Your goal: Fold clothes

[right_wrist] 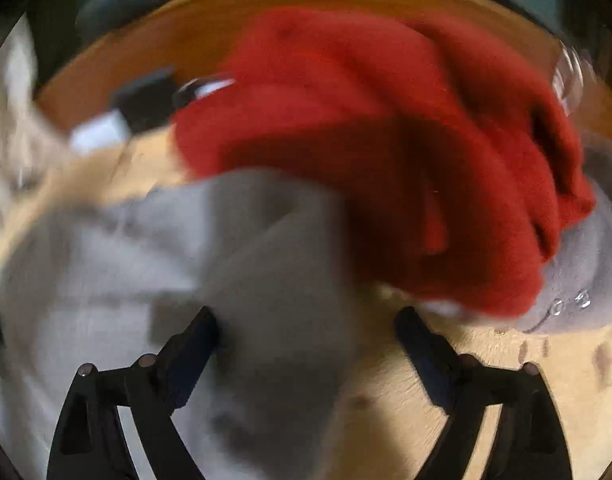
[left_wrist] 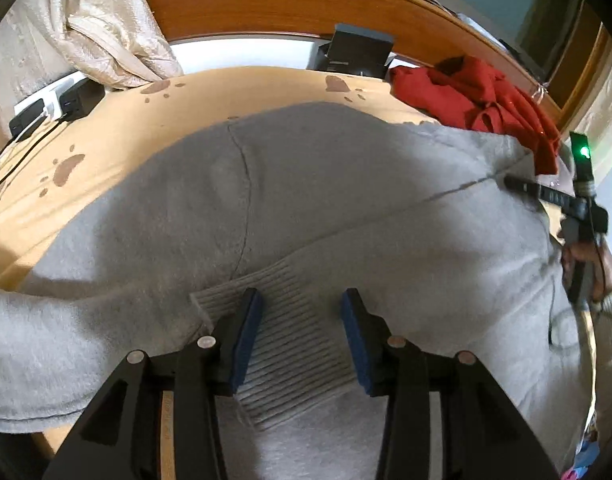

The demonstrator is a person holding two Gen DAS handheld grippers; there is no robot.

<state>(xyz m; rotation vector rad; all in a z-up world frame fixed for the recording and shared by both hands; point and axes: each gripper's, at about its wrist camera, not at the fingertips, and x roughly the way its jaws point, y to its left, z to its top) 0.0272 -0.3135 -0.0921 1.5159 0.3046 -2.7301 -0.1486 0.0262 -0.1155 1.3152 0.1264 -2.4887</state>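
A grey knitted sweater (left_wrist: 306, 184) lies spread over a tan blanket. Its ribbed cuff (left_wrist: 290, 344) lies between the blue pads of my left gripper (left_wrist: 302, 304), which stands open just above it. At the right edge of the left wrist view a hand holds the right gripper (left_wrist: 521, 188) over the sweater's far side. The right wrist view is blurred by motion. In it my right gripper (right_wrist: 306, 320) is open wide, with a fold of the grey sweater (right_wrist: 274, 264) between its fingers. A red garment (right_wrist: 385, 140) is bunched just beyond it.
The tan blanket (left_wrist: 118, 128) has brown paw prints. The red garment (left_wrist: 481, 96) sits at the far right of the bed. Black and white chargers (left_wrist: 54, 104) with cables lie at the left. A cream quilt (left_wrist: 106, 28), a black box (left_wrist: 357, 52) and a wooden headboard (left_wrist: 266, 4) stand behind.
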